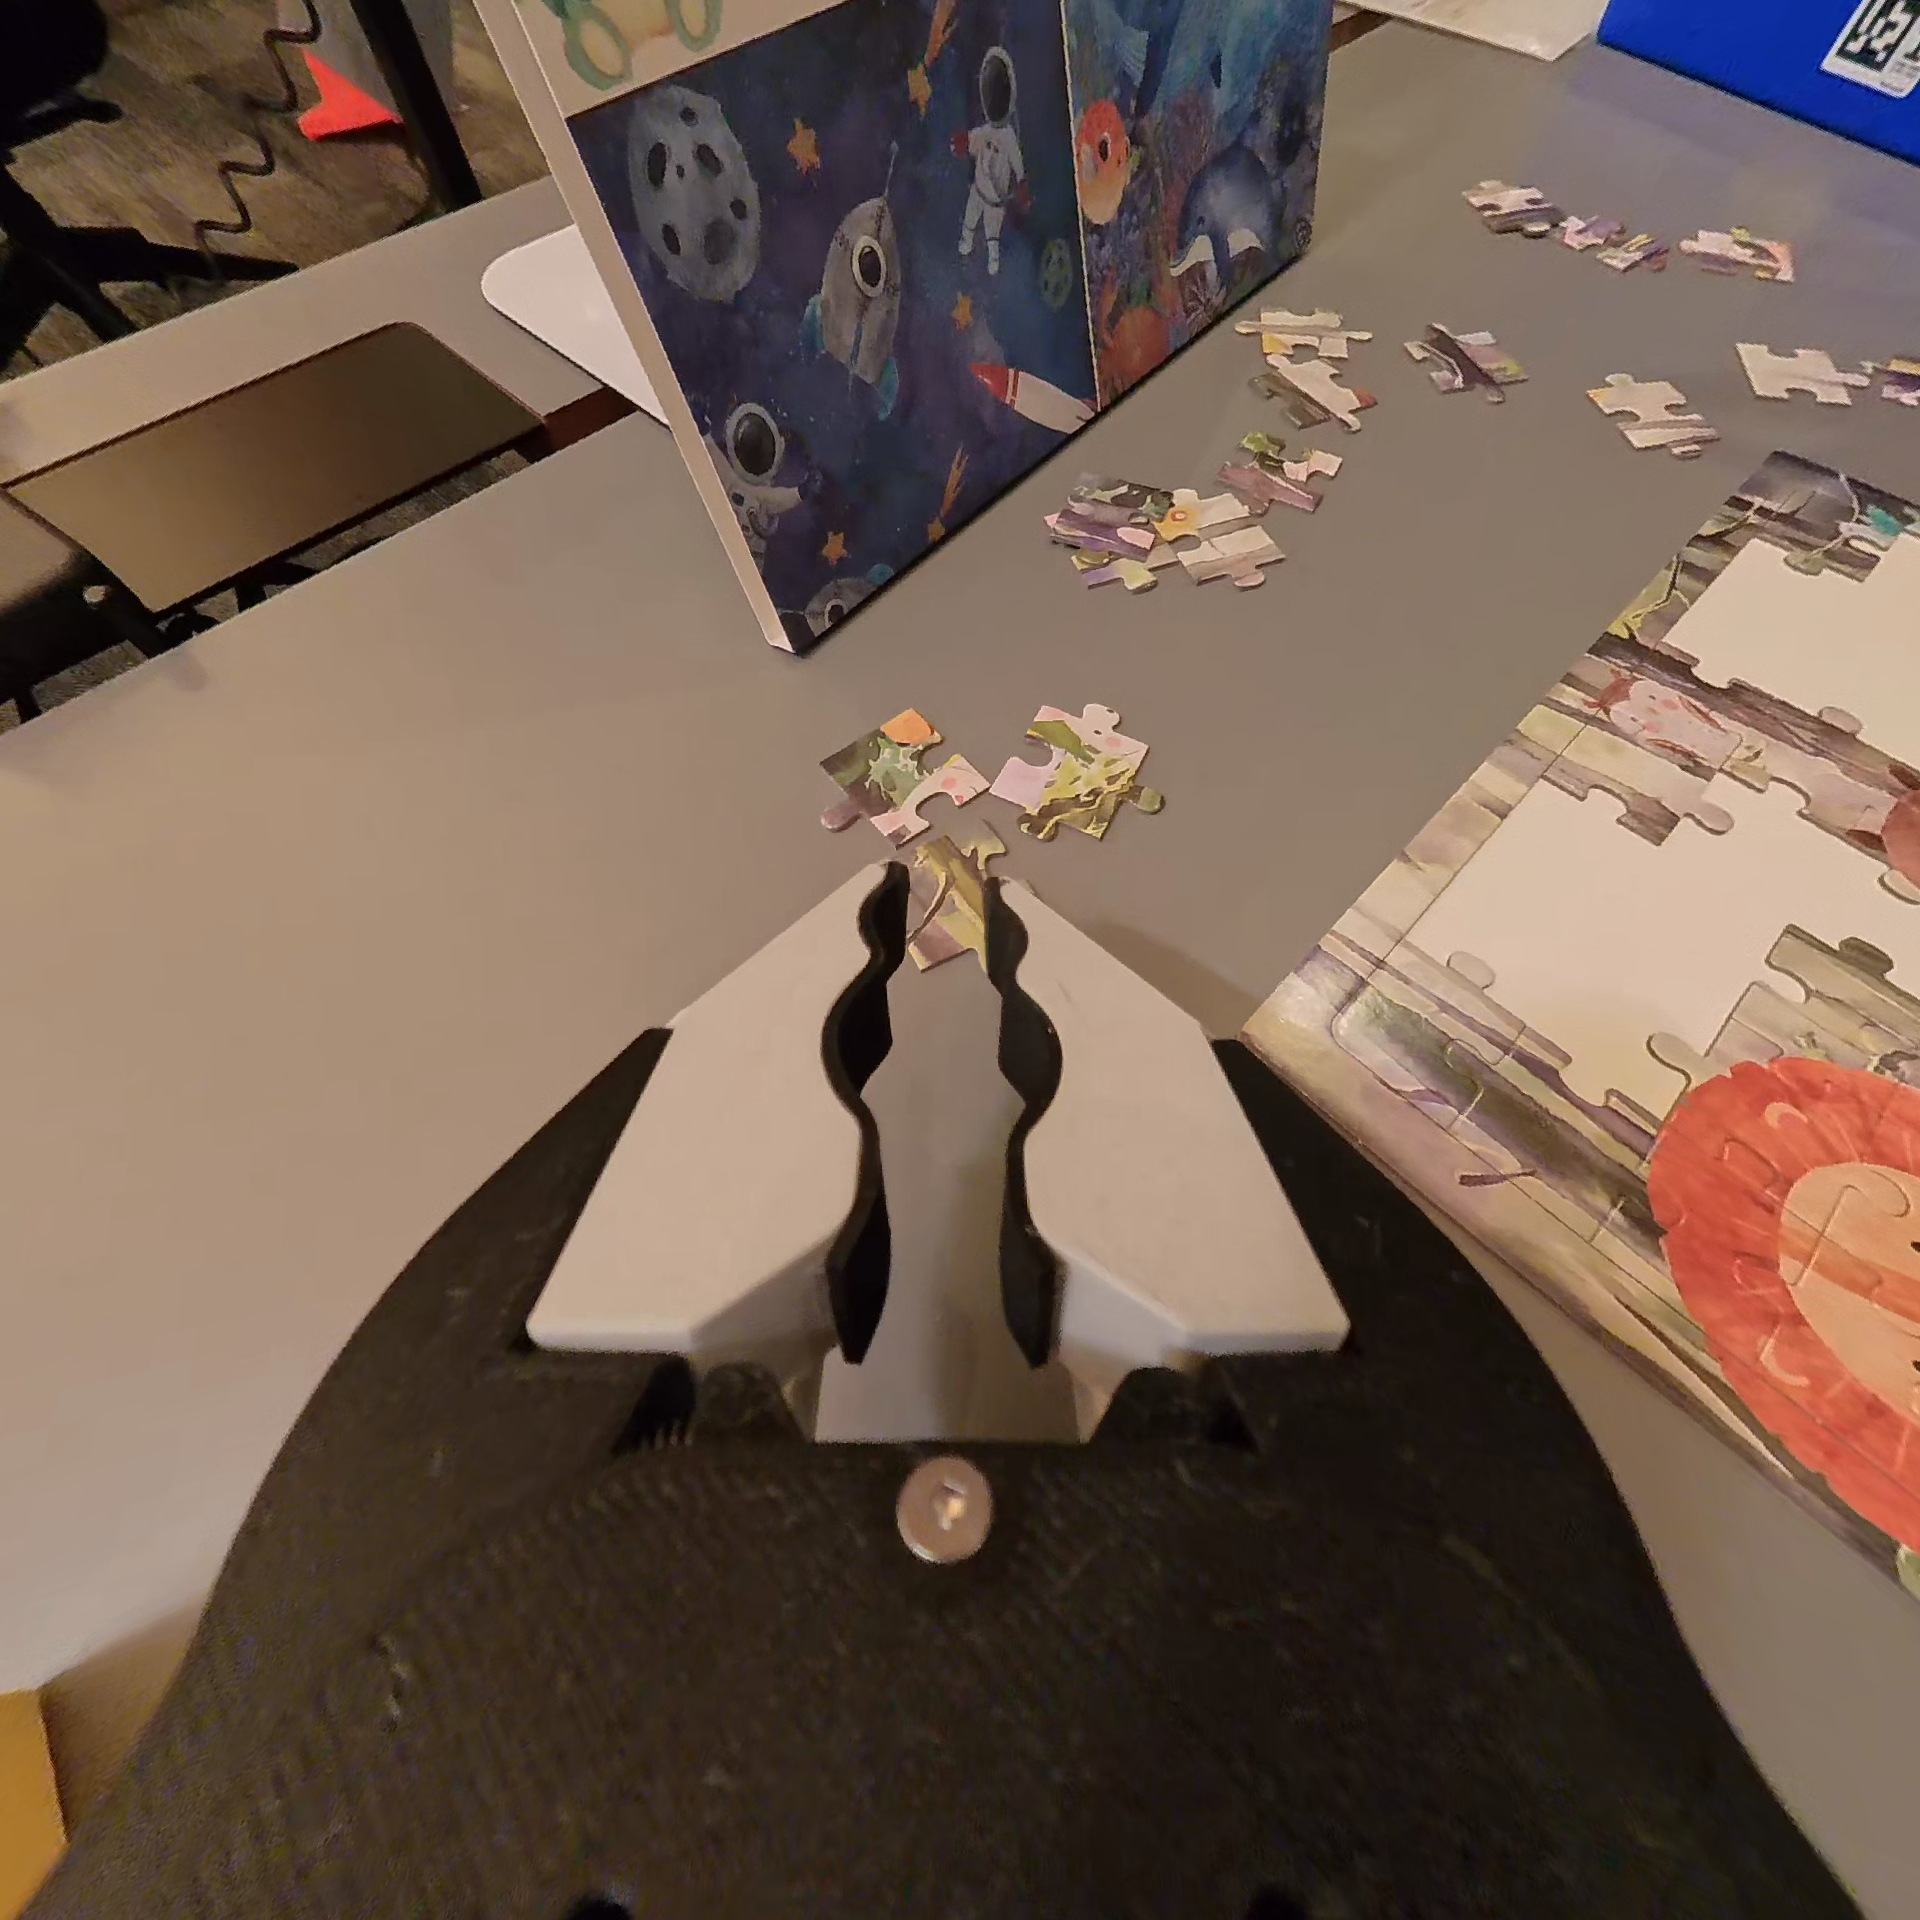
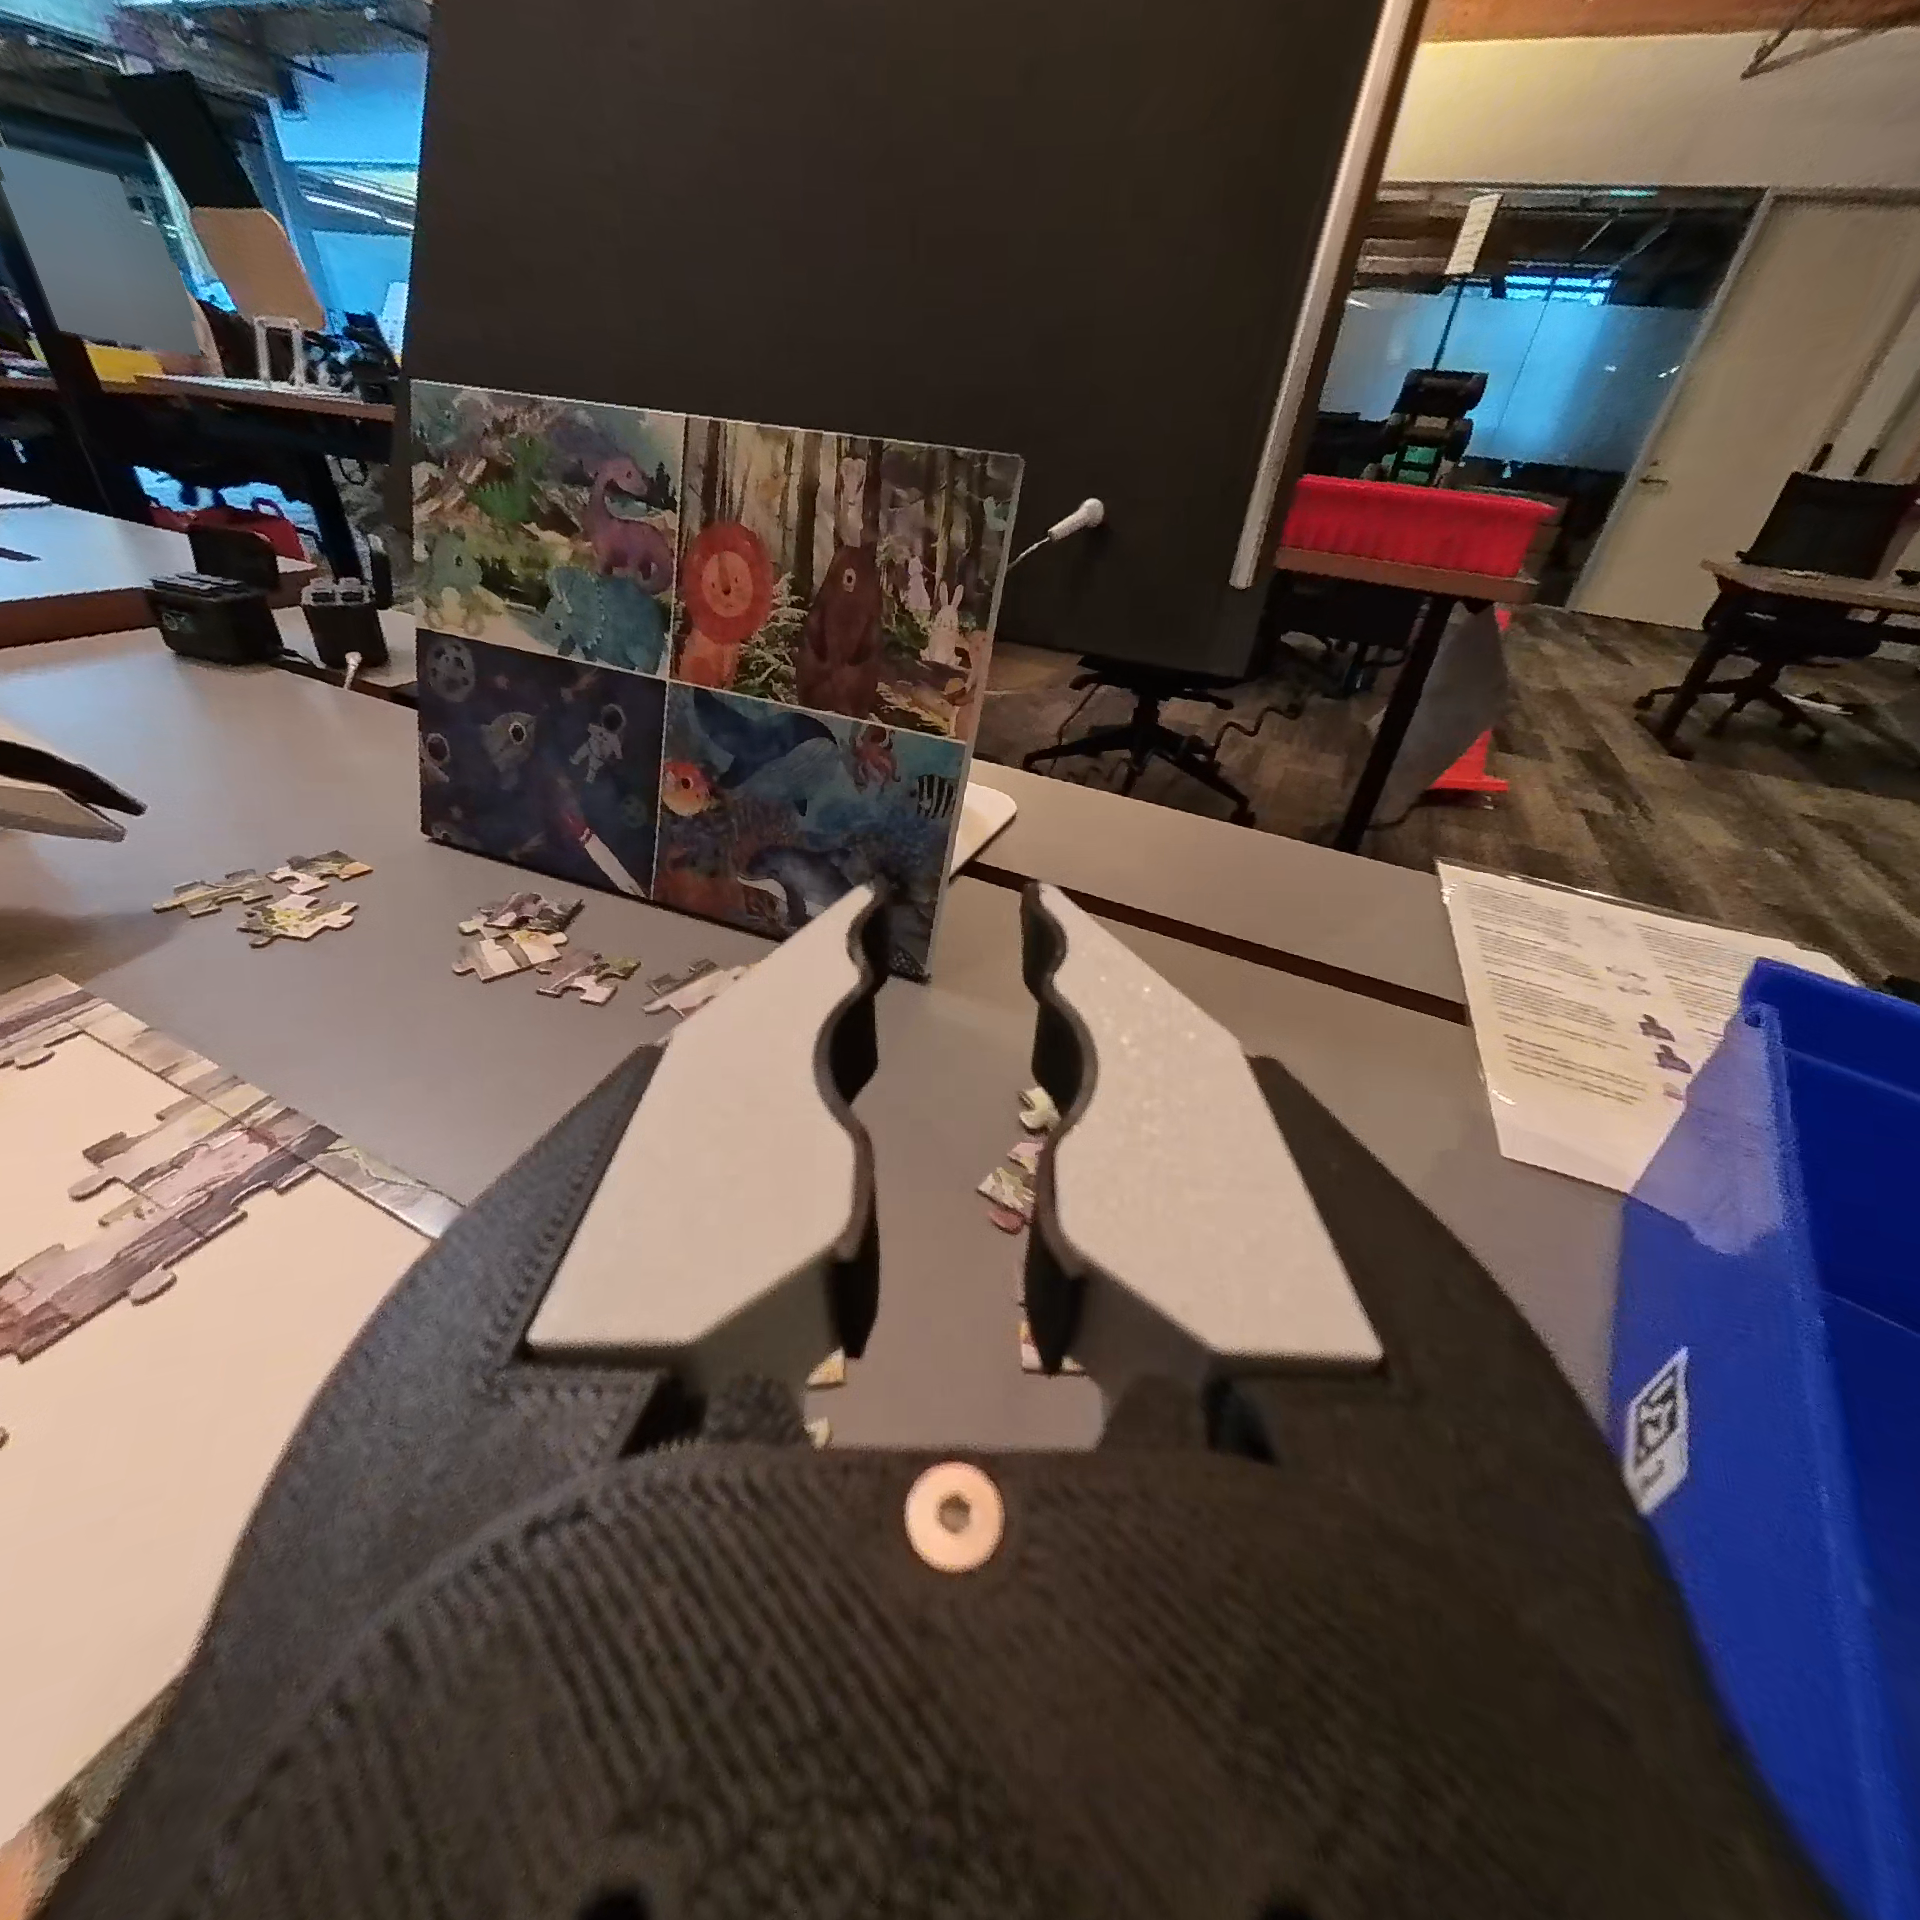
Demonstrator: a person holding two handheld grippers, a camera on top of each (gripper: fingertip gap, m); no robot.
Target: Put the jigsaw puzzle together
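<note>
My left gripper (image 1: 948, 883) is low over the grey table, its tips closed on a green and purple puzzle piece (image 1: 948, 914). Two small joined clusters (image 1: 904, 774) (image 1: 1081, 774) lie just beyond it. The puzzle board (image 1: 1621, 904) lies to the right, with its border, an orange lion (image 1: 1808, 1247) and some inner pieces in place. My right gripper (image 2: 951, 904) is open and empty above the table, with a few loose pieces (image 2: 1013, 1179) under it. The board (image 2: 125, 1195) is at its left.
The picture box (image 1: 883, 312) (image 2: 696, 644) stands upright at the back. Loose pieces are scattered beside it (image 1: 1174, 530) (image 2: 530, 940). A blue bin (image 2: 1787, 1351) and a printed sheet (image 2: 1558, 1018) are at the right. The table's edge and chairs lie beyond. My hands' fingertips stand some 45 centimeters from each other. It is some 15 centimeters from my left tips to the orange lion (image 1: 1808, 1247).
</note>
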